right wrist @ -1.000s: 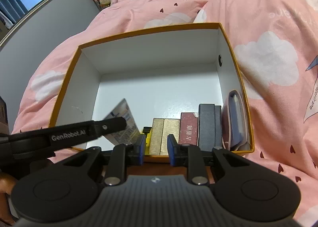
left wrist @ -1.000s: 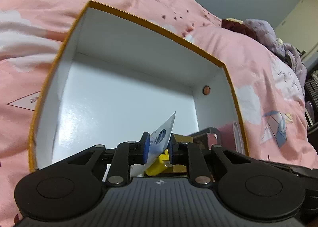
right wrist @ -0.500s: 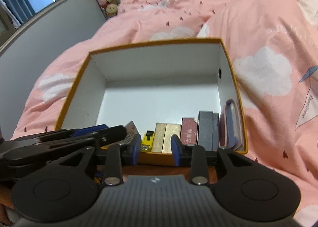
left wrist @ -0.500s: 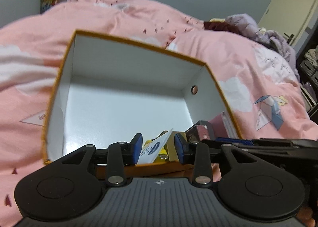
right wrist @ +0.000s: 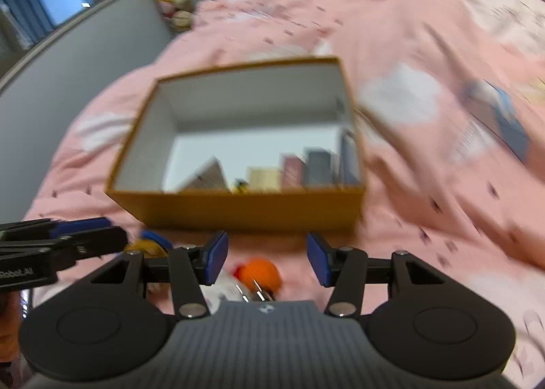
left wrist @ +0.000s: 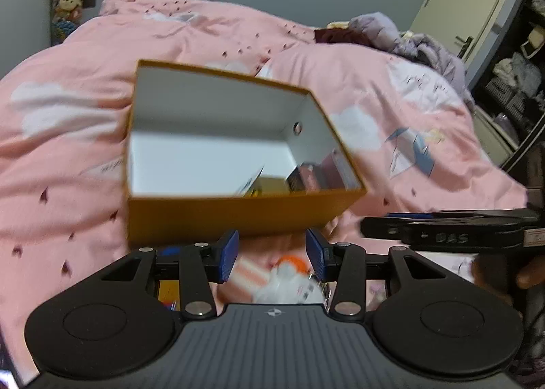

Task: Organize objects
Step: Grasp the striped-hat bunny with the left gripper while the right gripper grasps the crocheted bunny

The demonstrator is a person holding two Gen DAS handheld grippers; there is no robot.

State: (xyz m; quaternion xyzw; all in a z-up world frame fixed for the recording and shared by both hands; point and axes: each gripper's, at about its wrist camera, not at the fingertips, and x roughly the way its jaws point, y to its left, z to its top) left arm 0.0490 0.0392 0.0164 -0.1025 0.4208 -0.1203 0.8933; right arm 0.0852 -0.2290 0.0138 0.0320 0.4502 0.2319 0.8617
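You had pulled both grippers, left gripper (left wrist: 271,254) and right gripper (right wrist: 267,257), back from the box (left wrist: 238,215), their jaws just opening, empty. Cards (right wrist: 289,170) stood inside; the orange-capped item (right wrist: 260,273) remained on the bedspread (left wrist: 391,89).

On my right wrist view I read "Robot.AI" in white on the black arm of the left claw (right wrist: 85,239) at the lower left edge; the start of the word is cut off. Lettering on the pink bedcover (left wrist: 408,89) and on the items in the box (right wrist: 238,208) is too blurred to read.
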